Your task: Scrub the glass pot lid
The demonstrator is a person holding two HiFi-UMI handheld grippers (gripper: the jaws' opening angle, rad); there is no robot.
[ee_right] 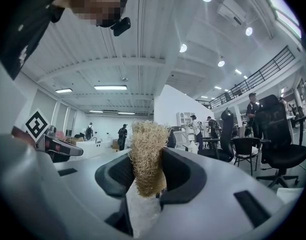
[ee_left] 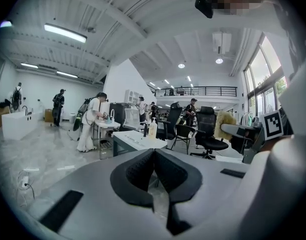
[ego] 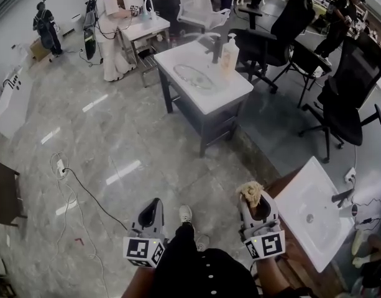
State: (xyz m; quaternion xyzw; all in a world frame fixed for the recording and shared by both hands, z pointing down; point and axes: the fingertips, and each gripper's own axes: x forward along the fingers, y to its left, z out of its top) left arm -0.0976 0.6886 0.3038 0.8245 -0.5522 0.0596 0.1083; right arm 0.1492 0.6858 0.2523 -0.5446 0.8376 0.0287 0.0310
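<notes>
Left claw (ee_left: 153,153) pinched shut, nothing in it. Right claw (ee_right: 147,156) clamped on tan scrub pad (ee_right: 145,139). Glass lid (ego: 193,77) lying flat on far white surface (ego: 230,96), beside soap bottle (ego: 229,54), well apart from both claws.

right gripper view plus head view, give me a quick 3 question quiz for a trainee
1. True or false: the left gripper is shut with nothing between its jaws.
2. The right gripper is shut on: A) a cloth B) a tan fibrous scrubber C) a bottle
3. Does either gripper touch the glass pot lid on the white sink unit?

Key: 1 true; 2 B; 3 no, it lies well ahead of both.
</notes>
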